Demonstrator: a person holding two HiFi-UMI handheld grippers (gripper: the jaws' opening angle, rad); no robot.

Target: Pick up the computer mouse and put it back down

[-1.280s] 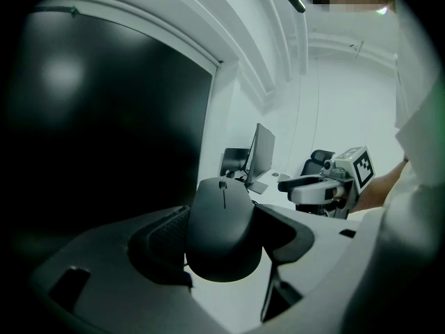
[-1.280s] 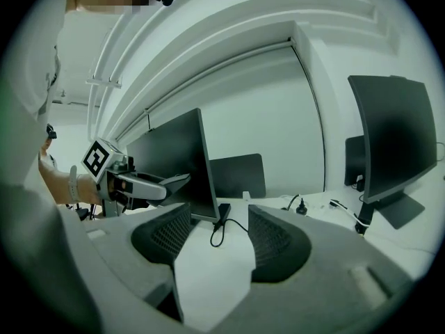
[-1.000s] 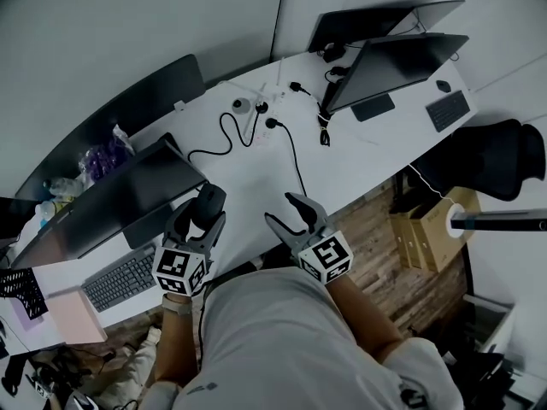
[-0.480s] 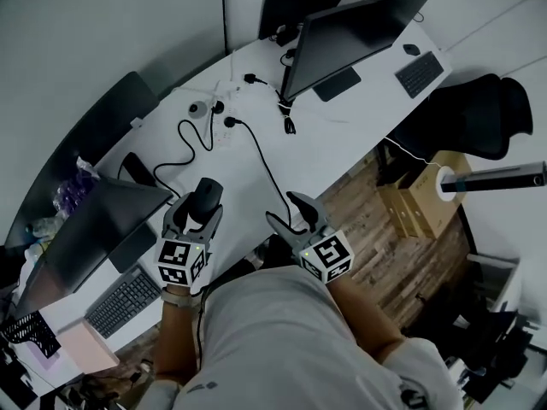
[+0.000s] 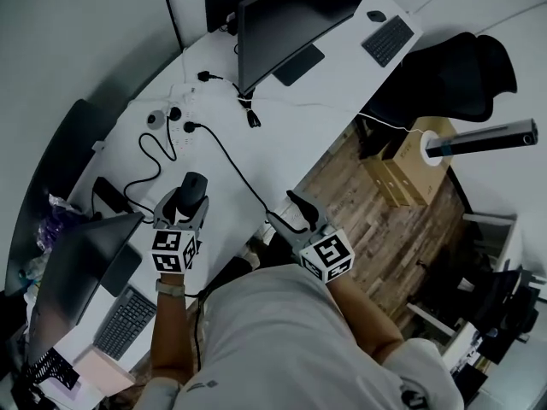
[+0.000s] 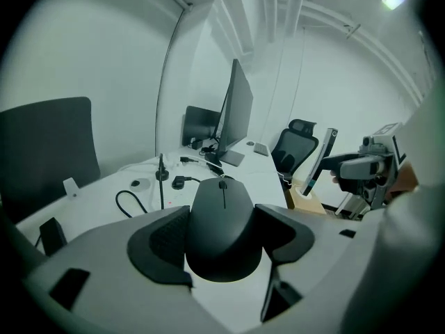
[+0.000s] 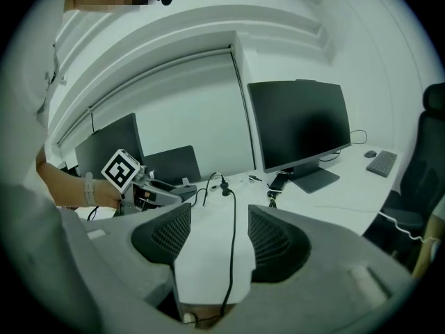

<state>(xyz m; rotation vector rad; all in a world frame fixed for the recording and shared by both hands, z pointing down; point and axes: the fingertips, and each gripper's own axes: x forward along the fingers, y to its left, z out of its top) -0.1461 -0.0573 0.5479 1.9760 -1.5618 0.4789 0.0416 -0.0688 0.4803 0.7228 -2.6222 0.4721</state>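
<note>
Left gripper (image 6: 221, 236) clamps the mouse (image 6: 222, 207) by its 2 sides, over the desk (image 5: 282, 114) near its front edge. Lower it level until the base seats flat; only then part the jaws. Right gripper (image 7: 211, 245) is spread, empty; hold it clear of the cable (image 7: 232, 249).

This is an office. Beyond the jaws of the right gripper (image 7: 217, 239), a long white desk (image 7: 198, 256) carries a large monitor (image 7: 299, 124), a keyboard (image 7: 382, 163) and trailing power cables (image 7: 231, 221). More dark screens (image 7: 111, 148) stand off to the left of those jaws. Ahead and to the right of the jaws of the left gripper (image 6: 221, 214), which clasp a computer mouse (image 6: 222, 239), stands a black swivel chair (image 6: 295, 145).
</note>
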